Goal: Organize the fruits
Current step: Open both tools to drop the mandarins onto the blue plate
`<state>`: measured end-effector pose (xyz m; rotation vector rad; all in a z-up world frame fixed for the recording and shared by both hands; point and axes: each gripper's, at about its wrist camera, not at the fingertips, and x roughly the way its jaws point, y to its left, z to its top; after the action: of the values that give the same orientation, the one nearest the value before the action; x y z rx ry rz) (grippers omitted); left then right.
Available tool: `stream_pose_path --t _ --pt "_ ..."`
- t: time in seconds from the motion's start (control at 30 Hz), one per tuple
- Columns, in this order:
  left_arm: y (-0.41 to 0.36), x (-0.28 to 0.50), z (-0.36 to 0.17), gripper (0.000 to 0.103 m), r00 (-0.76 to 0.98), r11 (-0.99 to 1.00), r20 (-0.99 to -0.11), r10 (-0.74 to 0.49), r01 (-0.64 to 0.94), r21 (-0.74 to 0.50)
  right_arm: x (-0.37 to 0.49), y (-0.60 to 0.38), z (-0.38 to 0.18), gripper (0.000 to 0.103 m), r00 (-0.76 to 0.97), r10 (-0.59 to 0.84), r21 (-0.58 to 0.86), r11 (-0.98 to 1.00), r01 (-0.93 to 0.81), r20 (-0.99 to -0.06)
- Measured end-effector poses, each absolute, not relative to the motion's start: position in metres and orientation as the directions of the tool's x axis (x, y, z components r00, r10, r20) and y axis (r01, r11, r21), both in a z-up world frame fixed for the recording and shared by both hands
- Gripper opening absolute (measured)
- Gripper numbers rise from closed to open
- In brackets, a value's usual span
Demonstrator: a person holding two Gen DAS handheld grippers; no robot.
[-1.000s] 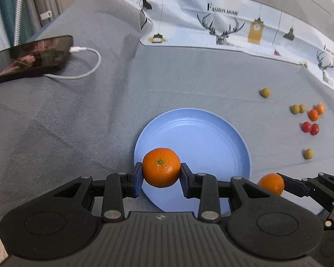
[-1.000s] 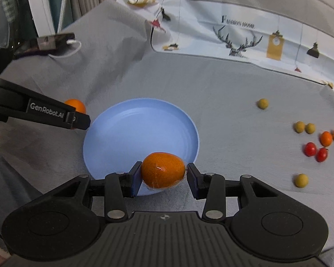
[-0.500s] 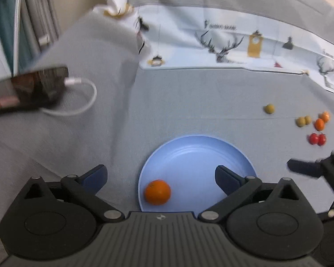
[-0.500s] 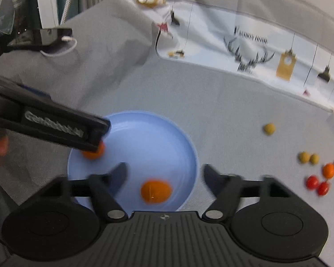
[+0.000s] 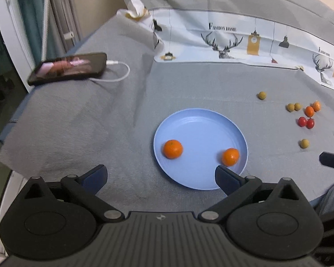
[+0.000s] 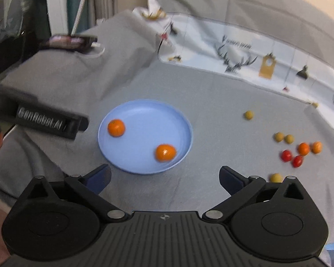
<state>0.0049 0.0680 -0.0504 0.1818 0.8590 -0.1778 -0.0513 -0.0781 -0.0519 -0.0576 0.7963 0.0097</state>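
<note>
In the left wrist view the left gripper sits at the bottom of the frame with its jaws spread wide and nothing between them; its right fingertip overlaps the near rim of the blue plate. Two oranges lie on the plate, well apart: one near its left edge, the other close to the lower right rim. Bare grey cloth fills the left half of the frame up to the phone and its white cable at upper left, where the cloth edge drops off. A scatter of small fruits lies at the right edge.

In the right wrist view the right gripper has just been opening; its jaws stand wide and empty, below the plate and clear of its rim. Open cloth separates the plate from the small fruits at right, and one yellow fruit lies just beside the right finger.
</note>
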Motion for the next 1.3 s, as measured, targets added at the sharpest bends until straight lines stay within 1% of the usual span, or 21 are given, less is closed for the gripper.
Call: stream_pose_path --t 0.2,0.6,1.3 --pt "0.064 -0.020 -0.034 0.103 0.661 0.972 -0.743 -0.102 0.224 0.066 -0.078 -0.079 -0.040 0.102 0.736 -0.037 -0.056 0.998 -0.001 -0.676" --pt "0.053 -0.052 -0.017 0.103 0.705 0.959 -0.700 -0.115 0.262 0.106 -0.111 -0.083 -0.024 0.102 0.787 -0.052 -0.053 0.998 0.025 -0.615" --pt "0.056 -0.060 -0.012 0.103 0.712 0.958 -0.692 -0.120 0.265 0.106 -0.118 -0.081 -0.021 0.102 0.787 -0.060 -0.053 0.998 0.035 -0.614"
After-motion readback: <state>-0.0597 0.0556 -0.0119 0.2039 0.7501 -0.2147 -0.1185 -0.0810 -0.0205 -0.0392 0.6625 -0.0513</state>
